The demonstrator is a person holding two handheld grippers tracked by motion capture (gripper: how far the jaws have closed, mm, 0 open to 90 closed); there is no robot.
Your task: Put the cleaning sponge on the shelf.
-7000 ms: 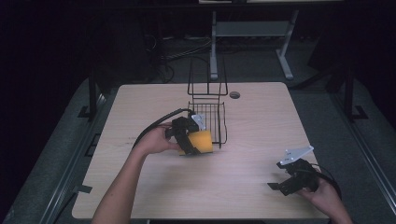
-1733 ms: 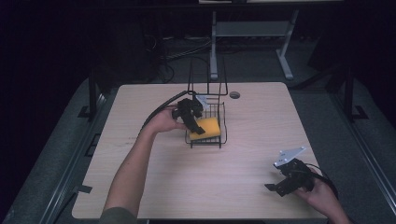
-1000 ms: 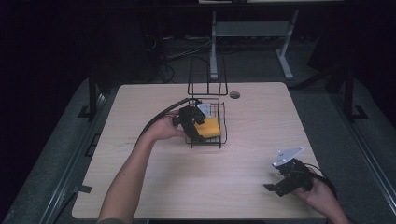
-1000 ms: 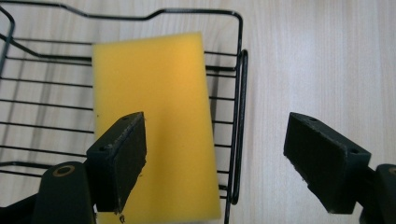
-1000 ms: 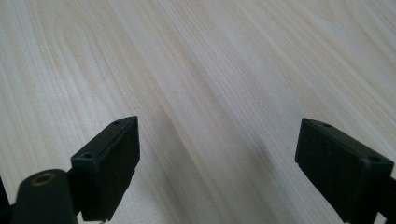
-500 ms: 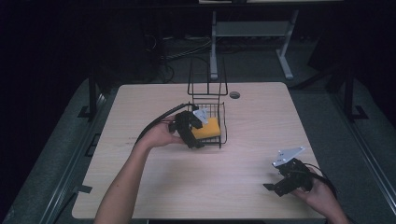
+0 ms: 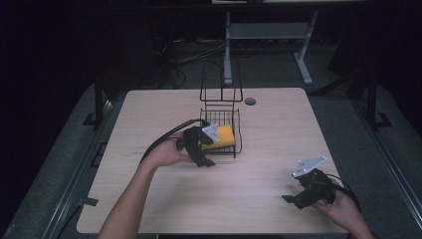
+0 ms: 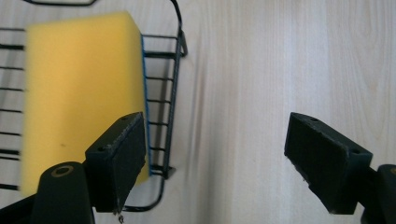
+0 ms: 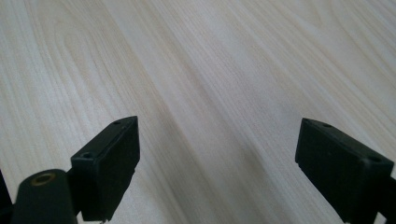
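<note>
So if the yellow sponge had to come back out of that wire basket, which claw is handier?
The left claw: it is open right beside the basket holding the sponge. The right claw sits far off at the table's near edge.

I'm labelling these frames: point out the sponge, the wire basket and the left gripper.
yellow sponge (image 8: pixel 79 93), left gripper view, top face.
wire basket (image 7: pixel 239 130), high view, right rim.
left gripper (image 7: pixel 206 158), high view, between jaws.

Both grippers are black, the left gripper (image 7: pixel 205 155) and right gripper (image 7: pixel 294 199) each topped by a grey three-cornered plate and trailing a black cable; forearms are bare.
</note>
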